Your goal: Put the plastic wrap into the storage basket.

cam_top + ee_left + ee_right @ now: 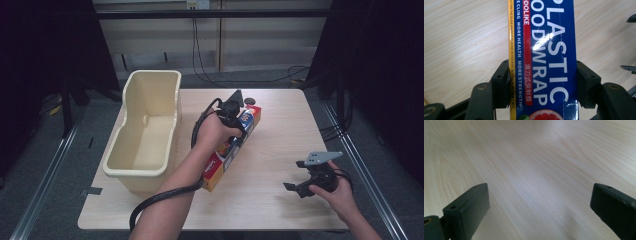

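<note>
The counter (pixel 280 125) is a pale wood-grain top, and the biggest thing on it is a cream plastic tub (pixel 145 130) sitting along its left side, long way pointing away from the person, open side up with nothing I can see inside. Just to the right of the tub is the plastic wrap box (pixel 227 157) — a long blue carton with a yellow edge, a red stripe and big white "PLASTIC FOOD WRAP" lettering, lying on a diagonal from near-left to far-right around the middle of the counter. In the high view I can't really tell whether its near end touches the wood. The left tongs (pixel 541 85) are pinching that box across its width; in the left gripper view each black jaw sits flush against a long side of the carton, roughly at the far half of the box as seen from above, with the hand wrapped over the top and the cable looping back along the forearm. The right tongs (pixel 296 176) are way off at the near-right part of the counter, well apart from the box, spread wide with only bare wood between the jaws — holding nothing. Behind the box's far end there's a small dark round thing (pixel 250 101), too small to make out.
</note>
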`<state>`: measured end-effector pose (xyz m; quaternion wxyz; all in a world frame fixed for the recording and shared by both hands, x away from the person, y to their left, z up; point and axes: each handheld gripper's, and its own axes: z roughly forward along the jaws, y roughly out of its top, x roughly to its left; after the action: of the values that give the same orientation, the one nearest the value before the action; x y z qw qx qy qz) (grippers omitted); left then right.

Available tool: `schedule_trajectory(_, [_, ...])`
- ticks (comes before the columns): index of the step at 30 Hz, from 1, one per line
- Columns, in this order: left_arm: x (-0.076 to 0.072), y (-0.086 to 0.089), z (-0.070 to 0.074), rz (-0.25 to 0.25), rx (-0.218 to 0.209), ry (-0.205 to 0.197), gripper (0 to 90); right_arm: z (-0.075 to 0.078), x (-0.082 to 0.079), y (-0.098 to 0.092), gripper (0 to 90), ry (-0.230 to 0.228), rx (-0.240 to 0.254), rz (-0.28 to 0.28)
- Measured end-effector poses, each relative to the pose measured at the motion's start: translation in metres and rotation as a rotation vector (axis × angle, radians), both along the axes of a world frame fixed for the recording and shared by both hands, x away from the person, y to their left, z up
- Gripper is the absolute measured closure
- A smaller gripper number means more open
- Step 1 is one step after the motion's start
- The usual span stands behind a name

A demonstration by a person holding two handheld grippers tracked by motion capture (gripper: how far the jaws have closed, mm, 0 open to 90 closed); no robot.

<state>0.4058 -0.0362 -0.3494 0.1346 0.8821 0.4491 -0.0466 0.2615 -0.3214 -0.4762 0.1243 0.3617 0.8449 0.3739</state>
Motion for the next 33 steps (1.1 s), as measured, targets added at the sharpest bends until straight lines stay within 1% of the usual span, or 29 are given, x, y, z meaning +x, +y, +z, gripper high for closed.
schedule_trajectory(1, [0.000, 0.002, 0.002, -0.001, 0.007, -0.002, 40.7, 0.000, 0.001, 0.000, 2.1, 0.001, 0.009, 0.002])
schedule_trajectory(2, [0.000, 0.005, 0.008, 0.016, 0.016, -0.001, 40.7, 0.000, 0.001, -0.001, 1.9, 0.006, 0.010, -0.002])
schedule_trajectory(4, [0.001, 0.007, 0.010, 0.019, 0.019, 0.001, 40.7, -0.001, 0.001, -0.002, 2.0, 0.005, 0.013, -0.007])
schedule_trajectory(6, [0.001, 0.011, 0.016, 0.026, 0.014, 0.000, 40.7, -0.002, 0.000, -0.002, 2.0, 0.009, 0.015, -0.001])
schedule_trajectory(7, [0.001, 0.011, 0.016, 0.026, 0.014, 0.000, 40.7, -0.002, 0.000, -0.002, 2.1, 0.005, 0.013, -0.002])
schedule_trajectory(8, [0.002, 0.016, 0.021, 0.025, 0.010, 0.007, 40.7, -0.001, 0.000, -0.002, 1.9, 0.003, 0.019, -0.001])
schedule_trajectory(11, [0.002, 0.020, 0.027, 0.039, 0.006, 0.005, 40.7, -0.002, 0.000, -0.002, 1.9, -0.001, 0.016, -0.002])
schedule_trajectory(14, [0.002, 0.025, 0.033, 0.042, 0.003, 0.007, 40.7, -0.002, 0.000, 0.000, 2.0, 0.007, 0.015, 0.008])
schedule_trajectory(15, [0.002, 0.026, 0.034, 0.048, 0.000, 0.011, 40.7, -0.003, 0.000, 0.000, 2.0, 0.006, 0.014, 0.009])
schedule_trajectory(16, [0.002, 0.028, 0.036, 0.044, 0.000, 0.009, 40.7, -0.002, 0.000, 0.001, 2.0, 0.004, 0.012, 0.010])
schedule_trajectory(18, [0.002, 0.030, 0.039, 0.061, -0.008, 0.007, 40.7, -0.002, -0.001, 0.002, 2.0, 0.002, 0.005, 0.009])
schedule_trajectory(20, [0.001, 0.032, 0.043, 0.071, -0.002, 0.010, 40.8, -0.002, 0.000, 0.002, 2.0, 0.001, 0.005, 0.009])
schedule_trajectory(21, [0.002, 0.034, 0.045, 0.057, 0.002, 0.007, 40.7, -0.002, 0.000, 0.002, 2.0, 0.002, 0.004, 0.008])
schedule_trajectory(22, [0.002, 0.034, 0.045, 0.057, 0.002, 0.007, 40.7, -0.002, 0.000, 0.002, 2.0, 0.002, 0.004, 0.008])
schedule_trajectory(23, [0.002, 0.036, 0.047, 0.065, -0.001, 0.017, 40.7, -0.002, 0.000, 0.002, 2.0, 0.002, 0.003, 0.013])
schedule_trajectory(24, [0.001, 0.037, 0.048, 0.076, -0.007, 0.017, 40.7, -0.002, 0.000, 0.002, 2.0, 0.002, 0.003, 0.013])
schedule_trajectory(25, [0.001, 0.039, 0.051, 0.074, 0.004, 0.015, 40.7, -0.002, 0.000, 0.003, 2.0, -0.003, 0.003, 0.013])
schedule_trajectory(26, [0.002, 0.040, 0.052, 0.075, -0.003, 0.012, 40.8, -0.002, 0.000, 0.003, 2.0, 0.000, 0.005, 0.014])
schedule_trajectory(28, [0.002, 0.043, 0.054, 0.080, 0.009, 0.009, 40.7, -0.001, 0.000, 0.003, 2.0, -0.008, 0.004, 0.014])
schedule_trajectory(30, [0.002, 0.045, 0.056, 0.080, 0.001, 0.013, 40.8, -0.001, -0.001, 0.003, 2.0, -0.005, 0.004, 0.012])
schedule_trajectory(31, [0.002, 0.046, 0.057, 0.084, 0.000, 0.018, 40.7, -0.002, -0.001, 0.003, 2.0, -0.006, -0.009, 0.011])
schedule_trajectory(33, [0.002, 0.050, 0.061, 0.088, -0.011, 0.017, 40.7, -0.002, 0.000, 0.004, 2.0, -0.005, -0.008, 0.020])
